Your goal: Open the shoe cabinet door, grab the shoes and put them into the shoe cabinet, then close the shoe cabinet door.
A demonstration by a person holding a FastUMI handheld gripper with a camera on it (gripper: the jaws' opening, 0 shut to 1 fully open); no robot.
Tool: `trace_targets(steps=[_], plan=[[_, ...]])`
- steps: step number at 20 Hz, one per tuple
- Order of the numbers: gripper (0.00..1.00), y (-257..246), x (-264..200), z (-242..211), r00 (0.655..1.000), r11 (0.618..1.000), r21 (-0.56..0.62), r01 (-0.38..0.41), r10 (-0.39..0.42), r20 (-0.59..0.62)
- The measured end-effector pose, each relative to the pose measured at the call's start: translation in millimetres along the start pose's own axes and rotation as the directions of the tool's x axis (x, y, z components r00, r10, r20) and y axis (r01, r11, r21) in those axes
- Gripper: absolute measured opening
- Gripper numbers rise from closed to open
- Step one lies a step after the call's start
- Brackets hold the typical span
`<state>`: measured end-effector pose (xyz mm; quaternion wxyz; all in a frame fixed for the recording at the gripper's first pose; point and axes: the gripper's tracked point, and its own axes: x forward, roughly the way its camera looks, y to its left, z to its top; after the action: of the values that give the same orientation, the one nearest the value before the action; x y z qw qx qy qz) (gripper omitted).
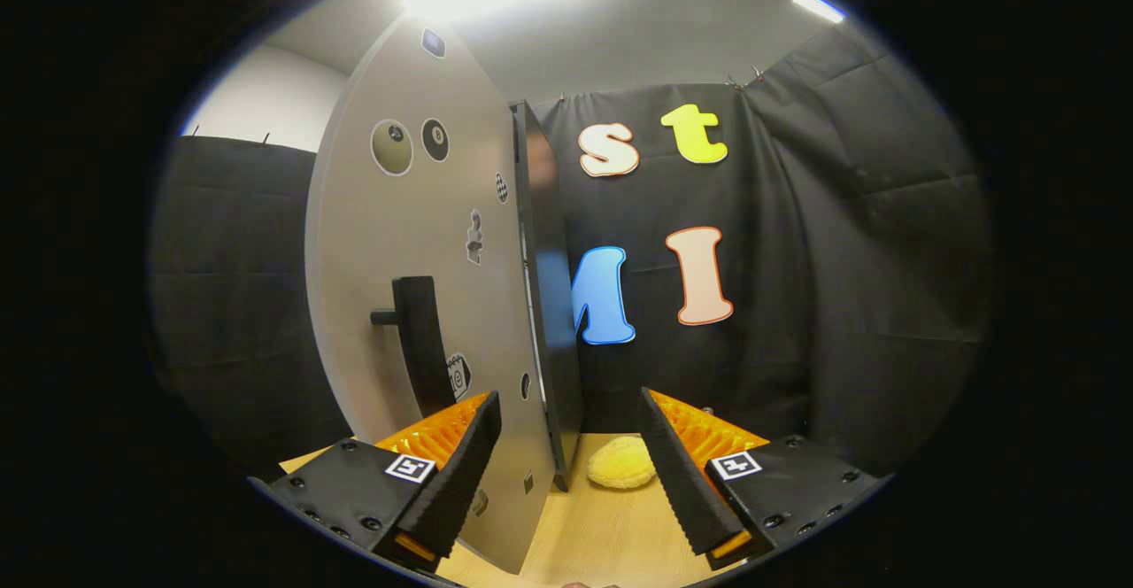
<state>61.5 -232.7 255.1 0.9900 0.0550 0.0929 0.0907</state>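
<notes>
The gripper [566, 473] is held spread wide, nothing grasped, and the lower edge of the cabinet door [416, 305] is seen between its fingers, nearer the left one. The door is swung open edge-on, its dark handle [423, 340] facing left. A yellow shoe [621, 464] is seen lying on the wooden table [602, 535] just beyond the fingers, beside the door's edge.

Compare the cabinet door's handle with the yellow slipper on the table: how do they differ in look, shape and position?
The handle is black, long and upright, fixed to the pale cabinet door; the yellow slipper is soft, rounded and lies flat on the wooden table. The handle sits beyond one finger of the open gripper; the slipper lies ahead, between the fingers. Neither is being gripped.
</notes>
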Motion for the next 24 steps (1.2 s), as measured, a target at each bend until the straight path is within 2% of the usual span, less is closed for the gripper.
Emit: trace_targets(steps=[10,18,24], plan=[[0.97,13.1,3.7,1.2,0.995,0.994,-0.046,0.101,-0.102,-0.021],[0.97,88.2,6.6,-8.4,0.993,0.993,-0.039,0.114,-0.115,-0.03],[0.97,141.1,23.6,-16.6,0.987,0.987,-0.015,0.157,-0.157,-0.025]])
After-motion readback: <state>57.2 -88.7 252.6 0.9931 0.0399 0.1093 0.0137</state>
